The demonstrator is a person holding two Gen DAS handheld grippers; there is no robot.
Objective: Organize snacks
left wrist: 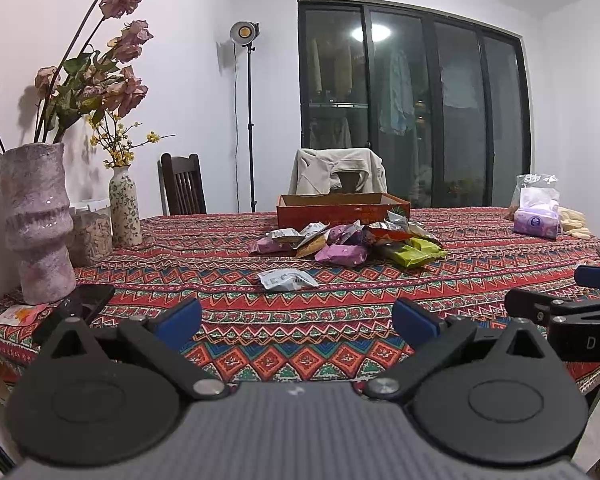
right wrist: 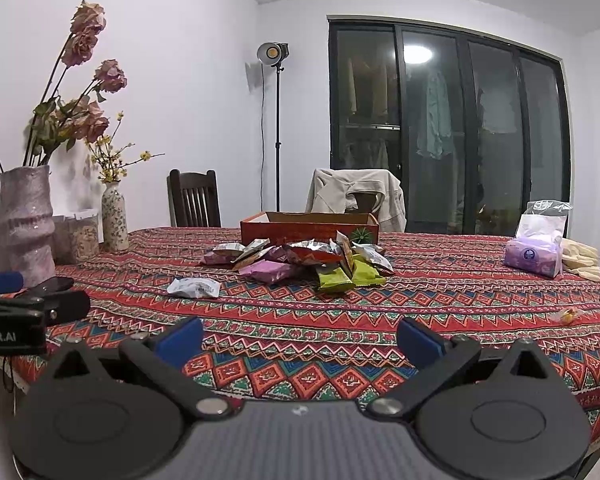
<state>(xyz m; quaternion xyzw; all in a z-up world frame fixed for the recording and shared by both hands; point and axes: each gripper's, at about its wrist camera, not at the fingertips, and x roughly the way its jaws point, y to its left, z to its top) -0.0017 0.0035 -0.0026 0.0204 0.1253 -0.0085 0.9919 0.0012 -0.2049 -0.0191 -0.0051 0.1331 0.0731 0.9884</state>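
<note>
Left wrist view, left to right. I see a tall mottled pink ceramic vase (left wrist: 36,224) of dried roses and a small floral-patterned vase (left wrist: 125,208) against the wall, both on the counter (left wrist: 236,332) under its red patterned tablecloth. A flat black phone (left wrist: 82,304) lies just beside the tall vase. My left claw (left wrist: 296,316) hangs over the near edge with its blue-padded fingers spread wide and nothing between them. A single crumpled white-and-silver snack packet (left wrist: 286,280) lies apart, nearer to me than the heap of purple, green and foil snack packets (left wrist: 352,242). That heap touches the front wall of the shallow orange cardboard box (left wrist: 342,210), which sits mid-counter. A purple pack of tissues (left wrist: 538,222) stands far right.

Right wrist view, left to right. Part of the left claw shows at the left edge. My right claw (right wrist: 300,340) is likewise spread apart and empty, short of the snack packets. A small wrapped yellow sweet (right wrist: 568,314) lies alone on the right.
</note>
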